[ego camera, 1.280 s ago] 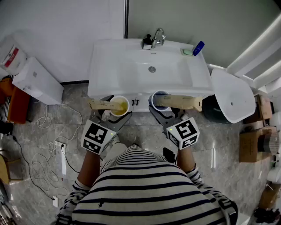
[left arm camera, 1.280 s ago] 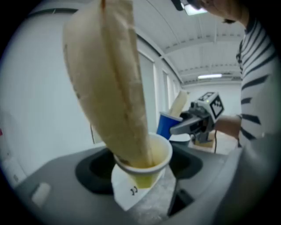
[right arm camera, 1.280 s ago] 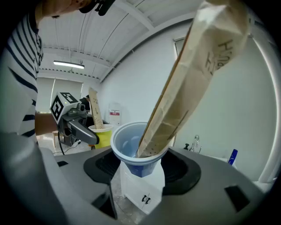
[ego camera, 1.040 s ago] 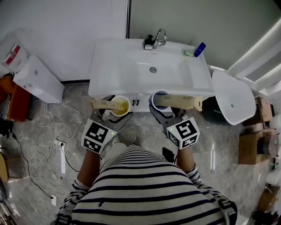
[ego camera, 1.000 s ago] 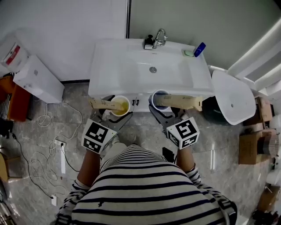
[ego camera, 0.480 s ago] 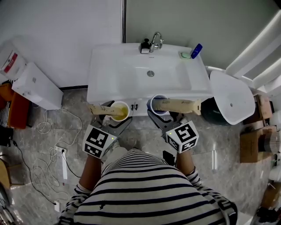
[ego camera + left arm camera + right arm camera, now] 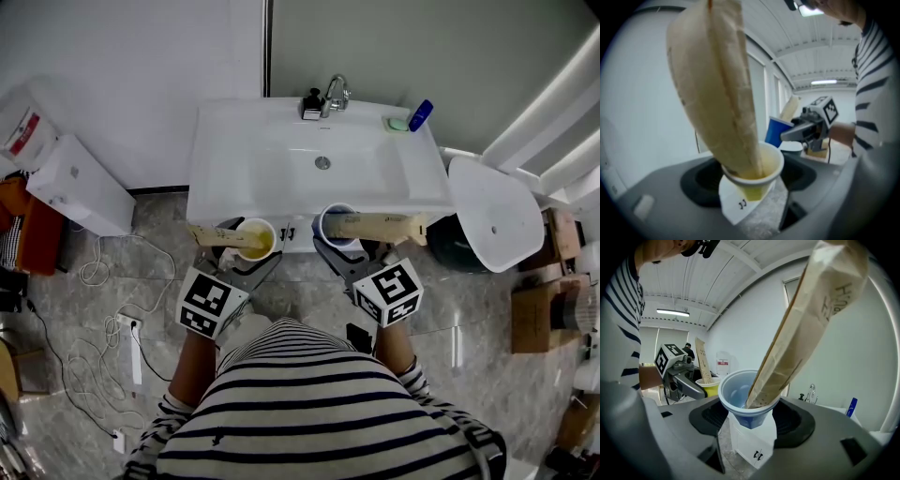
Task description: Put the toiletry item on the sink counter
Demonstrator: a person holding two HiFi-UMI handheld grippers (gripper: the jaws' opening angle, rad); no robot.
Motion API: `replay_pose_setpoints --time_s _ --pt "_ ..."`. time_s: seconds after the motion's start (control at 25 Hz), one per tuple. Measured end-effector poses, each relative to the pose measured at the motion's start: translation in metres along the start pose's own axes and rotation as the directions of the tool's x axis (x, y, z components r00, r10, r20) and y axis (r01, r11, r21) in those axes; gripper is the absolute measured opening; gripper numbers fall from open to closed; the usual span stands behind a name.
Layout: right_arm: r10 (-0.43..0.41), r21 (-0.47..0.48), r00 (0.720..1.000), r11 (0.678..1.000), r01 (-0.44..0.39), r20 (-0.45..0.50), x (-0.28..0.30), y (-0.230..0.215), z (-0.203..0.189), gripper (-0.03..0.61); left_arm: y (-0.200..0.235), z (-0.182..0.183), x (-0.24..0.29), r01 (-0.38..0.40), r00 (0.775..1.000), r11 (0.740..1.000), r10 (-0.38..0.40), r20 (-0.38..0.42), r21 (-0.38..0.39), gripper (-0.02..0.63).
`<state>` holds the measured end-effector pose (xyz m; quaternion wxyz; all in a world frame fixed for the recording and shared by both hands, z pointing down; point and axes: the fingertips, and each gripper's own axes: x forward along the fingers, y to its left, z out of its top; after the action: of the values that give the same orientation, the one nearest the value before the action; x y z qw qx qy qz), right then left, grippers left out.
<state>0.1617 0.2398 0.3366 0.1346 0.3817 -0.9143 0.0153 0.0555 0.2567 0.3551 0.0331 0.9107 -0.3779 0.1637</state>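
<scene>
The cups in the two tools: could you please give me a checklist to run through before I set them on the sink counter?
1. Left tool shut on the yellow cup: ok.
2. Right tool shut on the blue cup: ok.
3. Tubes seated in the cups: ok. The yellow cup's tube and the blue cup's tube both lean out over the rim.
4. Bare room on the sink counter: ok on its left side. A soap dish and a blue bottle occupy the back right corner.
5. Cups over the counter: not ok. In the head view both are at its front edge.
6. Cup bottoms higher than the counter: cannot tell.
</scene>
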Motion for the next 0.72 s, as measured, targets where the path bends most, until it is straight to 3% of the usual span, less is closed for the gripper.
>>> replay_pose_setpoints --time_s 0.72 --pt "-0.001 0.021 1.000 1.000 0.001 -0.006 -0.003 -0.014 -0.007 0.281 -0.006 0.001 0.016 0.016 1.000 1.000 -0.016 -0.018 0.007 0.372"
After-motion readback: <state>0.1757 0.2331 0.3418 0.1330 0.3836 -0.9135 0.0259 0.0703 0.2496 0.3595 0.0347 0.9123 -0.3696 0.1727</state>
